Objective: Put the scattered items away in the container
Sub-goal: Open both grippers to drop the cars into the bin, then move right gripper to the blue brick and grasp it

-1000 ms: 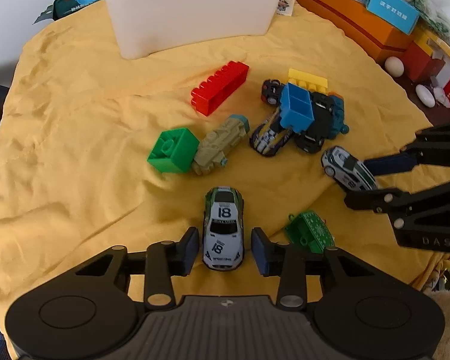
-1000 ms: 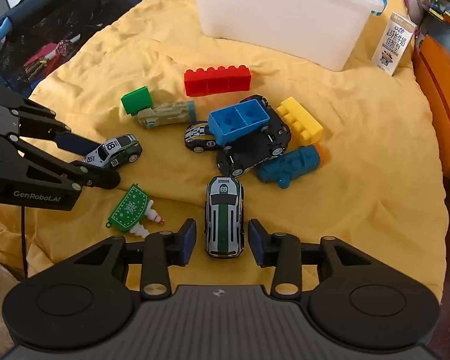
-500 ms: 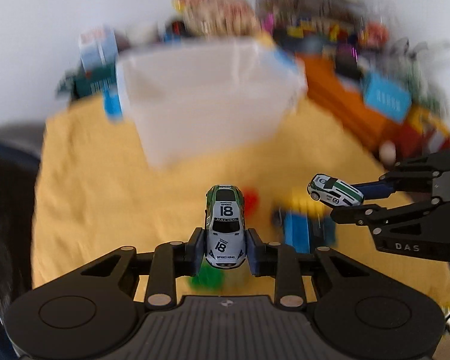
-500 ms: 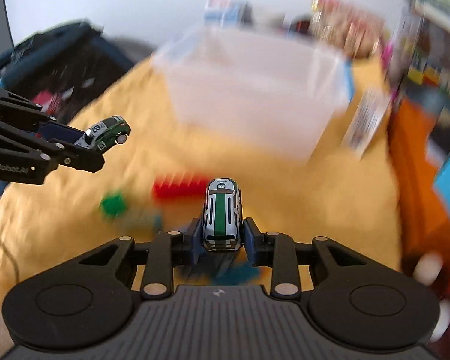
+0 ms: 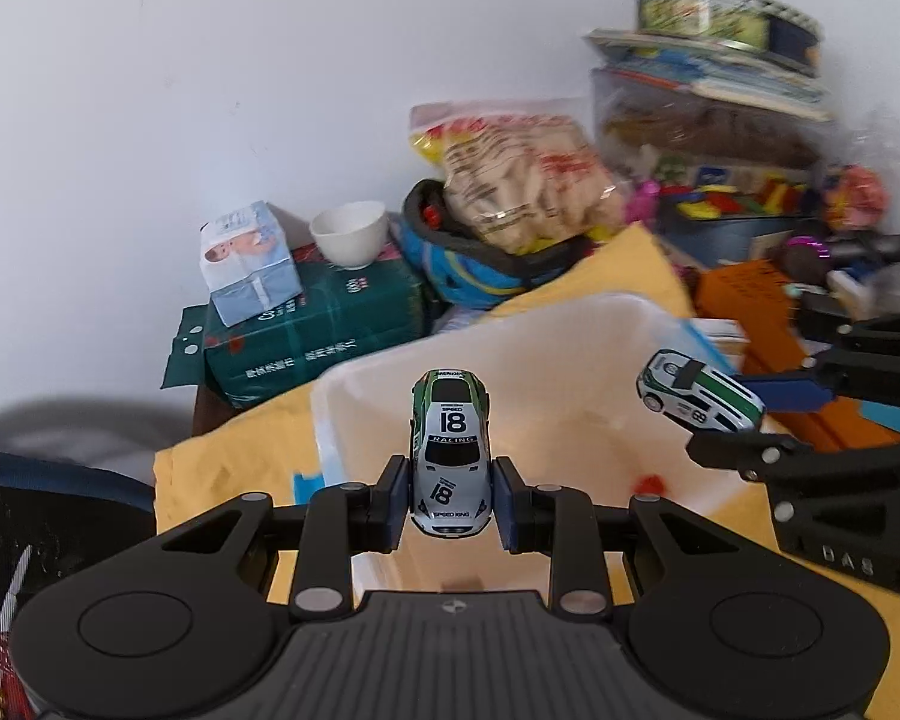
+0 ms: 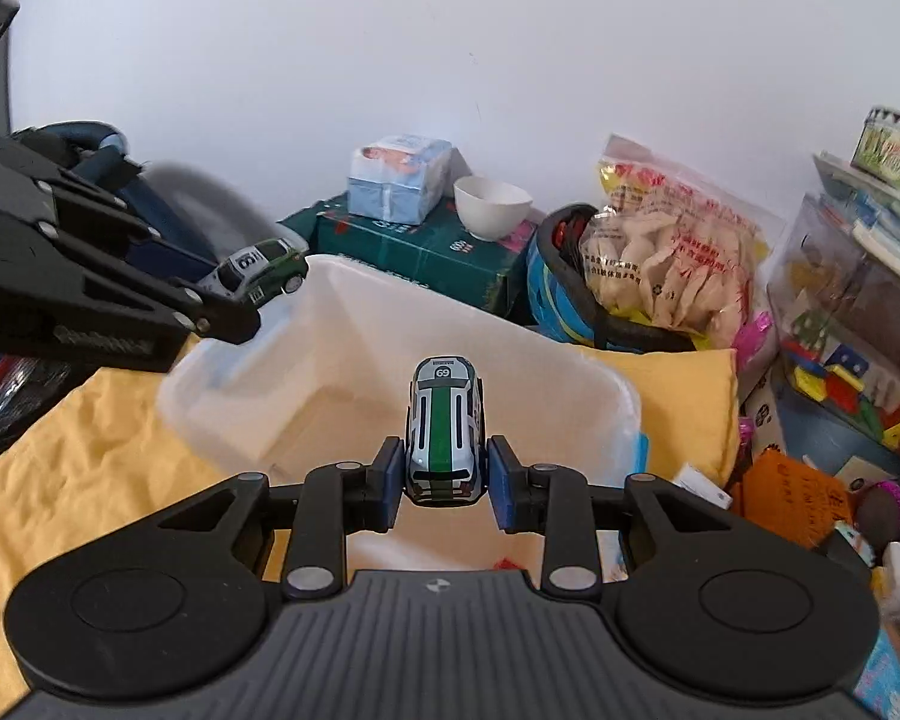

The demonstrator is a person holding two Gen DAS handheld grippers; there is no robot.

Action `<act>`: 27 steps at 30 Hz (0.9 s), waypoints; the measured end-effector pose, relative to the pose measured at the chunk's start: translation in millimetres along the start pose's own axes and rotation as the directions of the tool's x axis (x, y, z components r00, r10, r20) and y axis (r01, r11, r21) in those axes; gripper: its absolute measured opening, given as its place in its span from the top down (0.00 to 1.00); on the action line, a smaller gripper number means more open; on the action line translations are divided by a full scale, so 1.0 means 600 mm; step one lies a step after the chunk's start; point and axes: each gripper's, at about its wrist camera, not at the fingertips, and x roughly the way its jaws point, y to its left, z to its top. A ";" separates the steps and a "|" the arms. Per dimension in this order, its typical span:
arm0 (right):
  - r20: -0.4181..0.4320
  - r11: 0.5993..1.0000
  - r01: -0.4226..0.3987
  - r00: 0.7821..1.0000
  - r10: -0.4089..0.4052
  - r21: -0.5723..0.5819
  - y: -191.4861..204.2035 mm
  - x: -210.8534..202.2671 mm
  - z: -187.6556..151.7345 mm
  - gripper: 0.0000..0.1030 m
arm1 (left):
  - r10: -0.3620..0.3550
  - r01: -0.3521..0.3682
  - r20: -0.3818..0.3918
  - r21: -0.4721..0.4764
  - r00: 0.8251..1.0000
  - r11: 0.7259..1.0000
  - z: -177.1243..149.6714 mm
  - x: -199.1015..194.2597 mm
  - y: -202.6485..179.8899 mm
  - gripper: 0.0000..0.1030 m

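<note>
Two tools raised over the open white bin (image 5: 570, 354) for dropping, left tool (image 5: 450, 501) clamped on car 18 (image 5: 450, 456), right tool (image 6: 444, 483) clamped on car 69 (image 6: 444, 426), both cars nose-forward above the bin's inside.

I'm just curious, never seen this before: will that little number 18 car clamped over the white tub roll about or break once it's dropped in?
The number 18 car, held by the left gripper, looks hard and small, so it probably won't break. It has wheels, so it may roll a little on the white tub floor.
</note>
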 end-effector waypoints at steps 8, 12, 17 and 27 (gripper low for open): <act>-0.114 0.989 0.051 0.993 -0.035 0.140 -0.033 0.111 0.002 0.68 | 0.040 -0.045 -0.187 -0.020 0.982 0.999 -0.011 0.139 -0.002 0.68; -0.166 0.980 0.078 0.985 -0.047 0.185 -0.044 0.139 -0.009 0.66 | 0.050 -0.062 -0.197 -0.055 0.979 0.997 -0.019 0.155 -0.002 0.61; -0.162 0.978 0.081 0.985 -0.050 0.191 -0.043 0.128 -0.011 0.66 | 0.040 -0.046 -0.154 -0.036 0.987 0.998 -0.011 0.124 -0.010 0.57; -0.004 0.981 0.067 0.998 -0.067 0.182 -0.032 0.004 -0.016 0.57 | -0.045 0.044 -0.013 -0.084 0.999 0.996 -0.053 -0.035 -0.015 0.47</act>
